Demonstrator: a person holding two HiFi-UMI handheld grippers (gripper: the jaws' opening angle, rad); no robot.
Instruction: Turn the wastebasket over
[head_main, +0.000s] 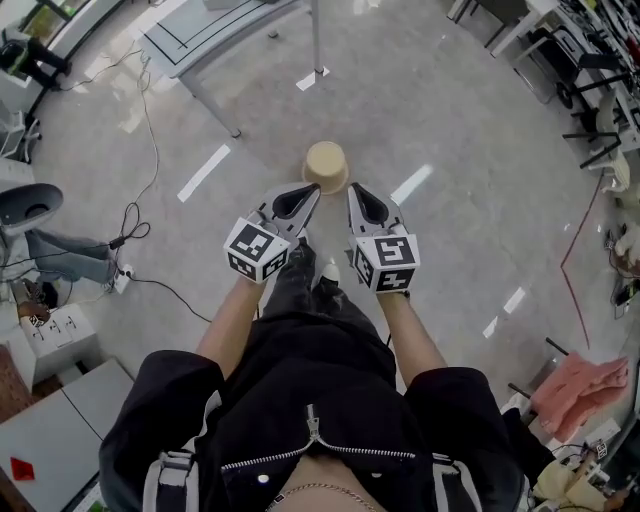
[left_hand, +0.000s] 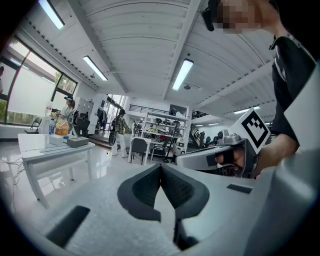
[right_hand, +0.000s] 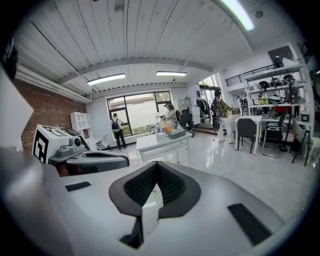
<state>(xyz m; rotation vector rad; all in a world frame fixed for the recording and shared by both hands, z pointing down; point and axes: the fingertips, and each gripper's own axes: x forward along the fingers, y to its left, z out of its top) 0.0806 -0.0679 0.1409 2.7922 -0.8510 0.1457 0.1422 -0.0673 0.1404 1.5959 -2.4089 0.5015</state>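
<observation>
Looking down, the wastebasket (head_main: 326, 165) stands on the floor straight ahead, just past the tips and centred between them, so neither hand's nearer. Left gripper (head_main: 314, 190) and right gripper (head_main: 353, 188) are both pinched closed, holding nothing.

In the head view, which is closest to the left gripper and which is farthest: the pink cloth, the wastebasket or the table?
From the left gripper:
1. the wastebasket, just ahead of it.
2. the table, farther ahead, to the left.
3. the pink cloth, far off at the right edge.
</observation>
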